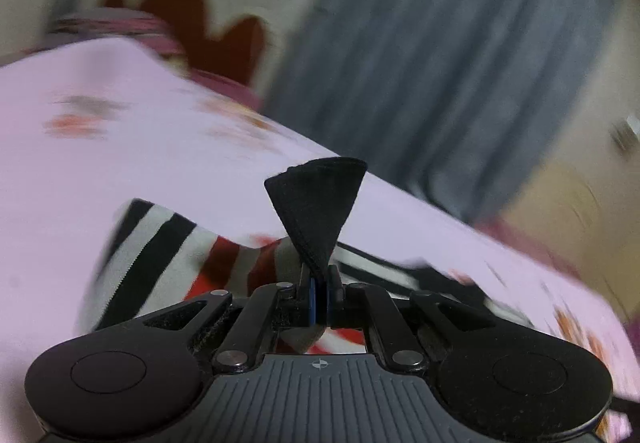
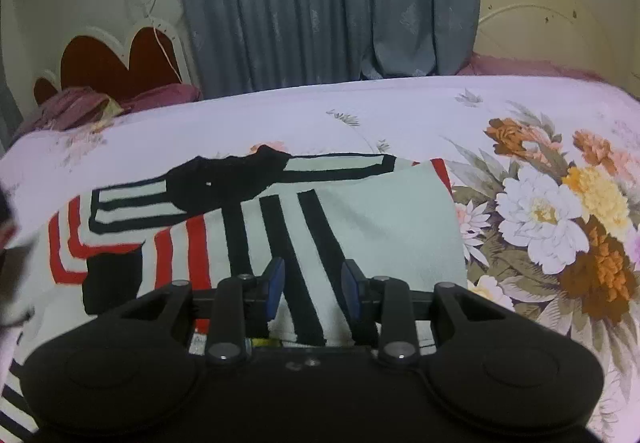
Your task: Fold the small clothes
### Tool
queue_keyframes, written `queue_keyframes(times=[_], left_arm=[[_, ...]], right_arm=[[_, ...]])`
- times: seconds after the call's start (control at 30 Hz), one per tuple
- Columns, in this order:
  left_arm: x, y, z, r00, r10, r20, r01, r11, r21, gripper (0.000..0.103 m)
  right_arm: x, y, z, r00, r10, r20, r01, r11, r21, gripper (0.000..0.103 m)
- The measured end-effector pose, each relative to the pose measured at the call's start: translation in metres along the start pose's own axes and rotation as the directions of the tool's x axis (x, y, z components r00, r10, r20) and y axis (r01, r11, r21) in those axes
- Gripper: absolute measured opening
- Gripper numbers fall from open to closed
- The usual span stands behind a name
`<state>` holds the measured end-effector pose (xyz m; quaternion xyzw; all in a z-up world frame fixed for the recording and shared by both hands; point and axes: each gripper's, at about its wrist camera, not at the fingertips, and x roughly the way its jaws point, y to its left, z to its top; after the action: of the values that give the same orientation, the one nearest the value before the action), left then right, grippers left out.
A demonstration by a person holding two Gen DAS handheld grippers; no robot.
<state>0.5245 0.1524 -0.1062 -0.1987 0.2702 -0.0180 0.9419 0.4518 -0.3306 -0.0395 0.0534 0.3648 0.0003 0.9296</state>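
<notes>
The left gripper pinches a black hem of the striped garment, which lies on the floral bedspread. The right gripper hovers over it, jaws apart and holding nothing.

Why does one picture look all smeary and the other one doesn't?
Left wrist view: the bedsheet and curtain streak with motion blur; only the black cuff between the shut jaws is sharp. Right wrist view: sharp, though the fisheye bends the bed edge.
</notes>
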Motion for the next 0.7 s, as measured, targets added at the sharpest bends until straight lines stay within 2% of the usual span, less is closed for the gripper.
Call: queue_keyframes(times=[0.1, 0.17, 0.3, 0.33, 0.4, 0.43, 0.47, 0.5, 0.57, 0.6, 0.67, 0.7], left_arm=[[0.024, -0.063, -0.013, 0.996, -0.052, -0.068, 0.061, 0.989, 0.134, 0.003], [0.04, -0.101, -0.023, 0.99, -0.073, -0.117, 0.097, 0.972, 0.212, 0.003], [0.067, -0.159, -0.052, 0.972, -0.069, -0.225, 0.139, 0.939, 0.315, 0.003], [0.059, -0.173, -0.068, 0.967, -0.065, -0.247, 0.147, 0.932, 0.33, 0.003], [0.071, -0.186, -0.088, 0.949, -0.057, -0.311, 0.171, 0.921, 0.351, 0.003], [0.074, -0.193, -0.094, 0.947, -0.042, -0.317, 0.164, 0.915, 0.368, 0.004], [0.067, -0.199, -0.105, 0.953, -0.03, -0.3, 0.154, 0.904, 0.398, 0.004], [0.063, -0.2, -0.11, 0.956, -0.023, -0.291, 0.148, 0.898, 0.415, 0.005], [0.055, -0.195, -0.111, 0.949, -0.06, -0.308, 0.185, 0.901, 0.393, 0.029], [0.051, -0.192, -0.108, 0.947, -0.081, -0.31, 0.199, 0.907, 0.37, 0.035], [0.039, -0.184, -0.1, 0.958, -0.077, -0.276, 0.182, 0.907, 0.379, 0.048], [0.032, -0.179, -0.097, 0.962, -0.077, -0.261, 0.176, 0.907, 0.383, 0.05]], right_arm=[[0.003, -0.007, 0.001, 1.0, 0.019, -0.002, -0.018, 0.999, 0.037, 0.031], [0.005, -0.012, 0.0, 0.999, 0.037, -0.006, -0.037, 0.997, 0.066, 0.031], [0.006, -0.023, -0.002, 0.997, 0.071, -0.016, -0.069, 0.992, 0.102, 0.031], [0.006, -0.027, -0.002, 0.997, 0.08, -0.017, -0.077, 0.991, 0.111, 0.032], [0.006, -0.036, -0.003, 0.995, 0.099, -0.025, -0.094, 0.986, 0.139, 0.037], [0.006, -0.041, -0.004, 0.993, 0.115, -0.028, -0.11, 0.981, 0.158, 0.042], [0.006, -0.044, -0.005, 0.991, 0.129, -0.029, -0.122, 0.977, 0.173, 0.047], [0.007, -0.047, -0.005, 0.989, 0.143, -0.028, -0.135, 0.974, 0.184, 0.048], [0.009, -0.05, -0.006, 0.986, 0.166, -0.032, -0.157, 0.968, 0.194, 0.049], [0.011, -0.051, -0.006, 0.983, 0.177, -0.036, -0.167, 0.965, 0.203, 0.049], [0.017, -0.053, -0.006, 0.976, 0.214, -0.041, -0.198, 0.95, 0.241, 0.049], [0.02, -0.054, -0.006, 0.97, 0.241, -0.039, -0.222, 0.937, 0.271, 0.049]])
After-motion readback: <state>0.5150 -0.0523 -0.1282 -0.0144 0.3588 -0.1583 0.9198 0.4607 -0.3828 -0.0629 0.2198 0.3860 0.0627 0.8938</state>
